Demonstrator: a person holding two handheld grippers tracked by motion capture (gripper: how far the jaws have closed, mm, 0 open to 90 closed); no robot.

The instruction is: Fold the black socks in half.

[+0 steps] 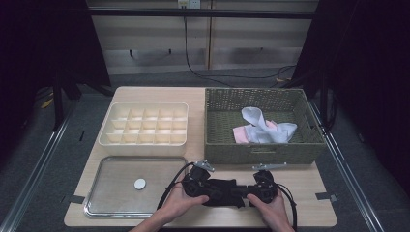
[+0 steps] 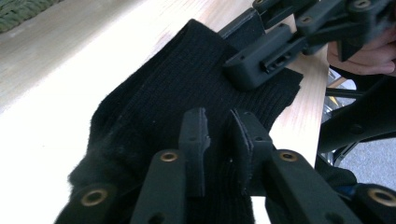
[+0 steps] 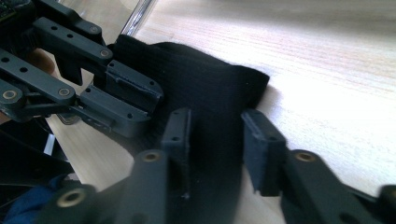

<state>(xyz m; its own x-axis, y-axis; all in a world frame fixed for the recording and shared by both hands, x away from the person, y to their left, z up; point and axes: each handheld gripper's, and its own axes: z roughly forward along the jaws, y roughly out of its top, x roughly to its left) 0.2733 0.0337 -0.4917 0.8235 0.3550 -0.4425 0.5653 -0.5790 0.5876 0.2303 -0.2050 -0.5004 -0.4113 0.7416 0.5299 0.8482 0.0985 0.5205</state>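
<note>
Pinned flat on the pale wooden bench (image 1: 309,186) for folding: black ribbed knit sock (image 1: 223,190), both grippers' jaws straddling it, not visibly clamped.

Tight front strip, open right
Wicker basket (image 1: 263,151) walls off 12 o'clock, glass tray (image 1: 111,205) blocks 9 o'clock; bare desk (image 1: 309,193) lies free toward 3 o'clock.

A divided tray (image 1: 143,123) sits at the tabletop's (image 1: 309,193) far left, a basket (image 1: 263,147) far right, a lid (image 1: 116,193) near left, a sock (image 1: 223,191) at the near edge.
</note>
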